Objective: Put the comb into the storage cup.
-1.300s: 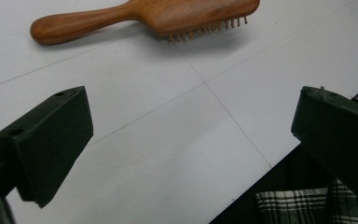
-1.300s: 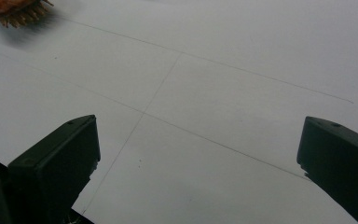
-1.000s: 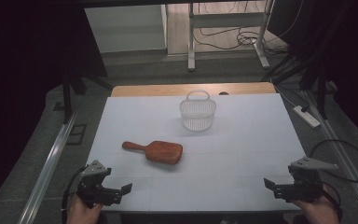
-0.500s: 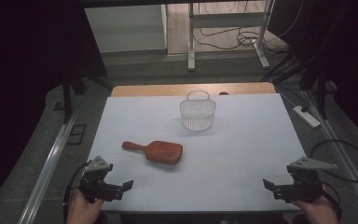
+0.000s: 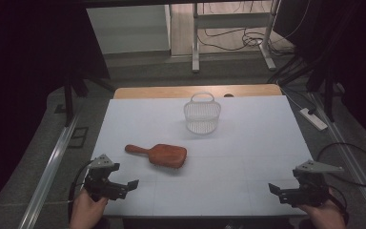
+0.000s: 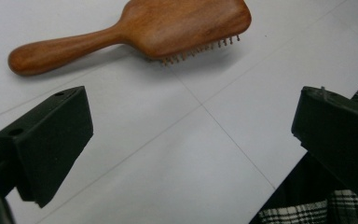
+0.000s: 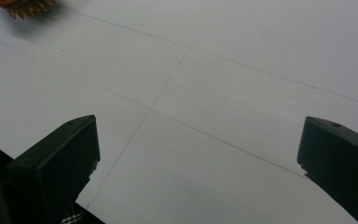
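Observation:
A wooden paddle hairbrush [image 5: 159, 154] lies bristles down on the white table [image 5: 252, 143], left of centre, with its handle pointing left. A small white mesh basket [image 5: 202, 116] with a handle stands farther back near the middle. My left gripper [image 5: 125, 187] is at the front left corner, open and empty, a short way in front of the brush. In the left gripper view the brush [image 6: 158, 28] lies beyond the wide-apart jaws of my left gripper [image 6: 191, 135]. My right gripper [image 5: 275, 191] is at the front right, open and empty [image 7: 198, 154]; a bit of the brush's bristles [image 7: 25, 5] shows at that view's top left.
A wooden strip [image 5: 171, 91] runs along the table's far edge. A white power strip [image 5: 314, 119] lies on the floor at the right, and metal rails [image 5: 52, 162] run along both sides. Plaid cloth [image 6: 317, 210] shows past the table's front edge.
My left gripper has shifted slightly forward and to the right, toward the brush. The right gripper has stayed almost still. Brush and basket have not moved.

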